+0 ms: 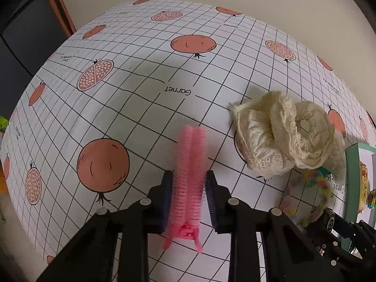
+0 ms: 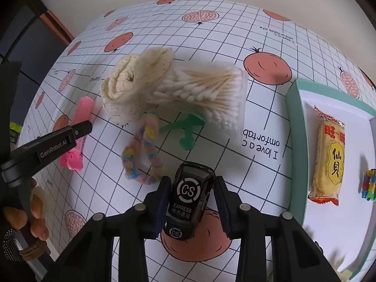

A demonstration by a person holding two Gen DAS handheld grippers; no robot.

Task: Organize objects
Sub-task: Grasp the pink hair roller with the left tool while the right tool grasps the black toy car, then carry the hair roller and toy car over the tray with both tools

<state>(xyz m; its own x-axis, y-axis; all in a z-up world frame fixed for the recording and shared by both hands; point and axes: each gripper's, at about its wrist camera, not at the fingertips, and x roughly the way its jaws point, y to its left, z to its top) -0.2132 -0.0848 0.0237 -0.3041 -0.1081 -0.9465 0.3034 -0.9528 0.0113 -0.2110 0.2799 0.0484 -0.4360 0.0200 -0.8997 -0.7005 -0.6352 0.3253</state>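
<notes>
Pomegranate-print cloth covers the counter. My left gripper straddles the pink hair clip, jaws barely touching it; my right gripper brackets the black toy car, perhaps destined for the tray.

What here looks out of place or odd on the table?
The cream scrunchie lies partly on top of the clear cotton swab box, so the pile is untidy. A green plastic piece pokes out from beneath the box. Nothing looks spilled or broken.
</notes>
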